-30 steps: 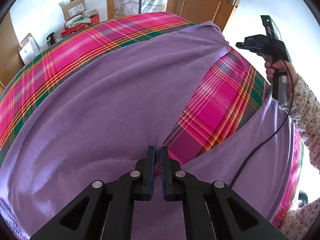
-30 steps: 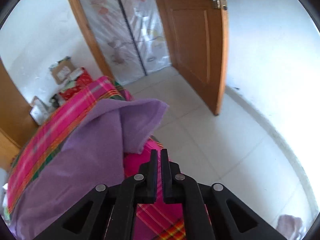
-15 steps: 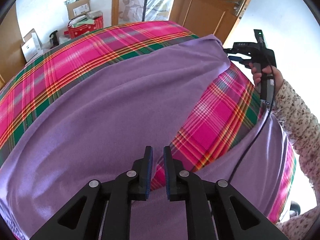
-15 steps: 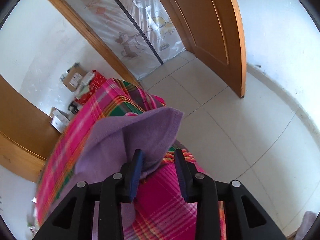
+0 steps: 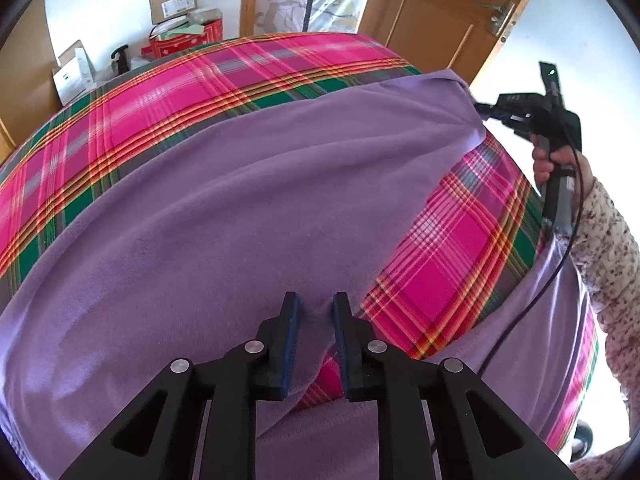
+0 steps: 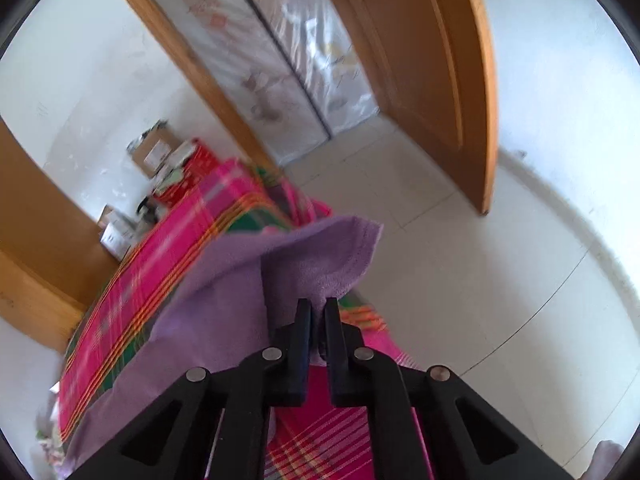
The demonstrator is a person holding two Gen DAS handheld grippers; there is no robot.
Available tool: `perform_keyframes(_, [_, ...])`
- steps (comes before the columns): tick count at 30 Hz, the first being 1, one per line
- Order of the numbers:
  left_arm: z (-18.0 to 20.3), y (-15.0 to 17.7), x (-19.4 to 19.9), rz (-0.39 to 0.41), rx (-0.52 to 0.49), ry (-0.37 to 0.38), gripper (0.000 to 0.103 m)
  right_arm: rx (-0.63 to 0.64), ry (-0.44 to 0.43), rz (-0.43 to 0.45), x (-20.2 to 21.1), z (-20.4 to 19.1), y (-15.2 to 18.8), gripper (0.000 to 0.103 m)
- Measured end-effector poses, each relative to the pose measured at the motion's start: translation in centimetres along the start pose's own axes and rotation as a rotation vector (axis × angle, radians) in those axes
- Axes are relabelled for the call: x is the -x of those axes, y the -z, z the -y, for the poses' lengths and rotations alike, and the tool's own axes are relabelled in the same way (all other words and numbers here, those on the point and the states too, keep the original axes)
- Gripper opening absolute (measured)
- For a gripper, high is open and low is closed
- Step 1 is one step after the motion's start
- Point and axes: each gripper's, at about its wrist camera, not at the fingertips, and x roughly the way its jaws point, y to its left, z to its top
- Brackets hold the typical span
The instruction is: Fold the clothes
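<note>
- One soft purple fleece garment (image 5: 224, 208), spread on a pink plaid bedsheet (image 5: 168, 92)
- Left gripper (image 5: 316, 344): jaws just opening, apart around a fold
- Right gripper (image 6: 318, 344): jaws just closing, clamped on the garment's corner

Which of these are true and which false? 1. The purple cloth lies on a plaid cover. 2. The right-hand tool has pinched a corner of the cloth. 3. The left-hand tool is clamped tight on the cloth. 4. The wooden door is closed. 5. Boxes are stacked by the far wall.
1. True: the purple cloth is spread over the pink plaid cover.
2. True: the right gripper has just closed on the cloth's far corner.
3. False: the left gripper has just been opening; cloth sits between its pads, unpressed.
4. False: the wooden door stands open.
5. True: cardboard boxes stand there.
</note>
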Motion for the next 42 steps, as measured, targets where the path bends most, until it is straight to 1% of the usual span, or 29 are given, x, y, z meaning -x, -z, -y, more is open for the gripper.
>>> perform_keyframes(2, [0.1,0.0,-0.1,-0.005,-0.01,-0.004,0.018,0.013,0.04,0.042,0.7,0.0,-1.0,0.006])
perform_keyframes(6, [-0.1,-0.2,-0.3,-0.013,-0.003,0.007,0.018,0.038,0.128,0.073,1.0,0.2,-3.2,0.006])
perform_keyframes(9, [-0.2,-0.2,-0.4,-0.016,0.008,0.019,0.019,0.054,0.223,0.093,0.9,0.5,-4.8,0.006])
perform_keyframes(10, [-0.3,-0.2,-0.4,-0.017,0.011,0.023,0.019,0.053,0.225,0.09,0.7,0.7,-5.0,0.006])
perform_keyframes(12, [-0.3,-0.3,-0.4,-0.017,0.013,0.027,0.019,0.069,0.259,0.076,0.1,0.7,-5.4,0.006])
perform_keyframes(15, [-0.3,-0.3,-0.4,-0.019,0.01,0.029,0.019,0.107,0.296,0.066,-0.8,0.3,-5.3,0.006])
perform_keyframes(17, [-0.2,-0.3,-0.3,-0.021,0.006,0.031,0.019,0.133,0.338,0.043,-1.6,0.0,-5.0,0.007])
perform_keyframes(20, [-0.1,-0.3,-0.3,-0.025,-0.001,0.035,0.019,0.122,0.381,-0.014,-2.7,0.2,-4.8,0.008])
perform_keyframes(21, [0.0,-0.3,-0.2,-0.027,-0.004,0.036,0.019,0.119,0.396,-0.028,-3.0,0.2,-4.7,0.01])
perform_keyframes(23, [0.0,-0.3,0.0,-0.027,-0.009,0.049,0.019,0.12,0.444,-0.032,-3.0,0.4,-4.5,0.011])
perform_keyframes(25, [0.1,-0.2,0.4,-0.019,-0.01,0.067,0.019,0.101,0.453,-0.018,-2.2,0.5,-4.1,0.011])
perform_keyframes(28, [-0.6,-0.1,1.5,0.016,0.021,0.117,0.019,0.11,0.388,0.02,-0.4,-0.8,-3.6,0.011])
perform_keyframes(30, [-1.2,0.1,2.3,0.037,0.047,0.119,0.019,0.161,0.312,0.024,0.5,-2.6,-2.8,0.012])
perform_keyframes(32, [-1.9,0.4,3.1,0.056,0.064,0.097,0.019,0.213,0.235,0.027,1.4,-4.5,-1.9,0.012])
perform_keyframes(35, [-4.1,1.3,4.7,0.082,0.11,0.044,0.019,0.318,0.123,0.004,2.3,-7.9,0.3,0.012])
perform_keyframes(38, [-7.0,2.2,6.0,0.106,0.185,-0.021,0.019,0.438,0.01,-0.063,2.3,-11.6,3.0,0.012])
perform_keyframes(41, [-10.2,2.9,6.7,0.117,0.266,-0.081,0.019,0.559,-0.084,-0.117,2.3,-15.2,6.4,0.012])
perform_keyframes(42, [-11.1,3.1,6.9,0.116,0.287,-0.096,0.019,0.589,-0.101,-0.127,2.2,-15.9,7.4,0.012])
